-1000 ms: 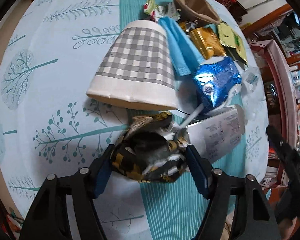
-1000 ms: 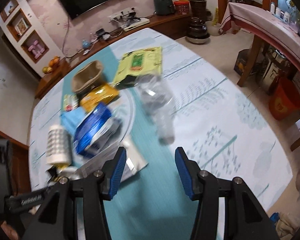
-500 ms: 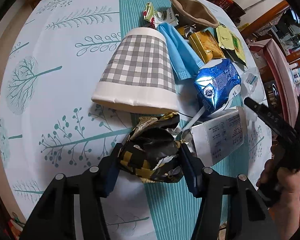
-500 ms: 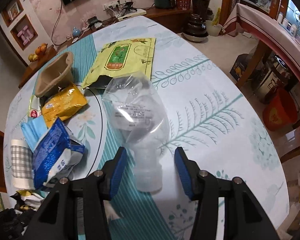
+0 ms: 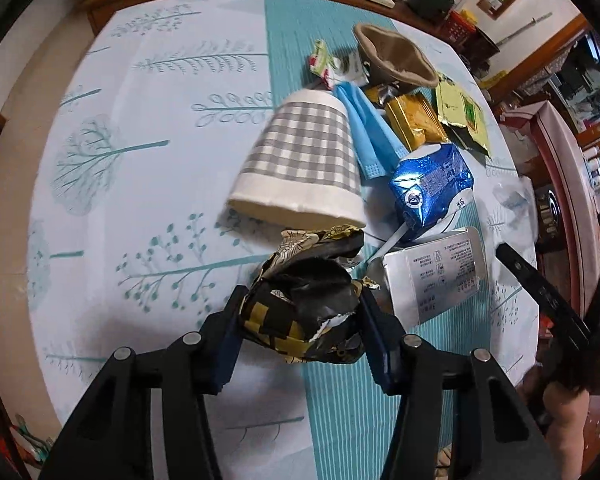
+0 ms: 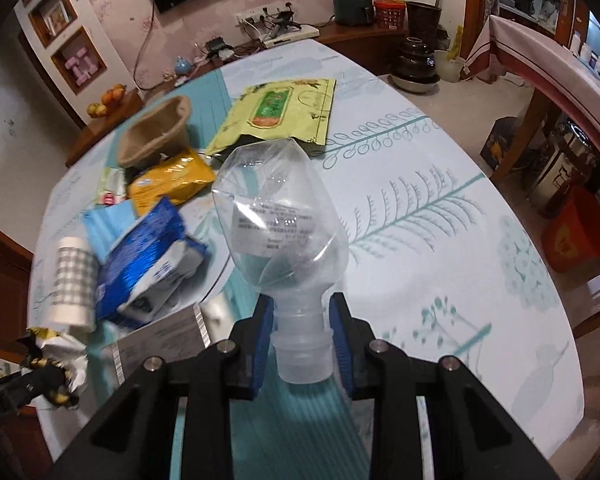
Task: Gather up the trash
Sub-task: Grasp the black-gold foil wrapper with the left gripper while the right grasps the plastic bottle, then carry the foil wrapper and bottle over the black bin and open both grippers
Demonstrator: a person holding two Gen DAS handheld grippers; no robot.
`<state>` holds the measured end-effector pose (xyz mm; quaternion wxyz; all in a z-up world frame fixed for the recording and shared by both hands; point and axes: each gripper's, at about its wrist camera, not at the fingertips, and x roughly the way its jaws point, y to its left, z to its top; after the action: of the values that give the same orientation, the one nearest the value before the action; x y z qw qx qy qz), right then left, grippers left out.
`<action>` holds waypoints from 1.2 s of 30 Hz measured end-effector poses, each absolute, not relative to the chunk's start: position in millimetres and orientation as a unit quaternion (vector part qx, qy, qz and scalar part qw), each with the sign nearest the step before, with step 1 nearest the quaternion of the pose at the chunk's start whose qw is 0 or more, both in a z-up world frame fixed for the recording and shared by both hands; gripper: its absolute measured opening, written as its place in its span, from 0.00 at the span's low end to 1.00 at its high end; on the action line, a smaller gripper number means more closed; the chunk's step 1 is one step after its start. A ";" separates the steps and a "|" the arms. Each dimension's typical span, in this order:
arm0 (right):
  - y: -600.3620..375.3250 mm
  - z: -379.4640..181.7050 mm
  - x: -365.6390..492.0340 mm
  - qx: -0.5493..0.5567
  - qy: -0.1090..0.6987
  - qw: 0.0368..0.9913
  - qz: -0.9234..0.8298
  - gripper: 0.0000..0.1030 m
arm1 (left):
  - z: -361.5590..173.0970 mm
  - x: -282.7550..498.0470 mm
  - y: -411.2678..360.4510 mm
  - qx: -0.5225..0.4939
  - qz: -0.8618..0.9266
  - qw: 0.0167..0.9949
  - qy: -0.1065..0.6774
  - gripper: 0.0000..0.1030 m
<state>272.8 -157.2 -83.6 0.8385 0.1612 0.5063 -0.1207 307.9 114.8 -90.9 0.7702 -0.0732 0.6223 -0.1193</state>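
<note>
A crumpled black-and-gold wrapper [image 5: 312, 276] sits between the pads of my left gripper [image 5: 302, 293]. Its jaws are closing and the pads press on the wrapper, just above the tablecloth [image 5: 148, 208]. A clear plastic bottle [image 6: 276, 216] lies with its neck toward my right gripper [image 6: 302, 300]. Those jaws are closing too, and the blue pads touch the neck on both sides. The same wrapper [image 6: 56, 352] shows at the lower left of the right wrist view.
Behind the wrapper lie a grey checked paper cup [image 5: 300, 160], a blue foil bag [image 5: 432, 188], a blue face mask [image 5: 364, 128], a yellow packet [image 5: 414, 122], a green pouch [image 6: 284, 116], a brown paper bowl [image 5: 396, 56] and a white box [image 5: 436, 272]. A hand [image 5: 564, 412] shows at right.
My left gripper has narrowed onto the wrapper and risen a little with it. My right gripper has come down over the bottle and narrowed around its neck.
</note>
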 end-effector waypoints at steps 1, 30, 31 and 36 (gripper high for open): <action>-156.0 -79.4 267.1 0.165 0.503 0.840 -0.118 0.27 | -88.8 305.1 117.4 -0.076 -0.116 0.771 0.621 0.50; -166.6 20.3 36.7 0.157 0.448 0.879 0.054 0.27 | -2.7 68.2 73.2 -0.118 -0.069 0.839 0.527 0.50; -167.8 19.8 27.8 0.155 0.451 0.877 0.062 0.27 | -1.6 56.6 69.5 -0.119 -0.068 0.840 0.525 0.50; -168.2 13.0 -5.6 0.148 0.470 0.866 0.087 0.27 | -1.2 9.7 52.0 -0.103 -0.074 0.837 0.533 0.50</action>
<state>-5.6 -168.2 13.0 0.8660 0.1481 0.4696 0.0872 9.7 52.0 -1.2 0.8368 -0.1027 0.5327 -0.0744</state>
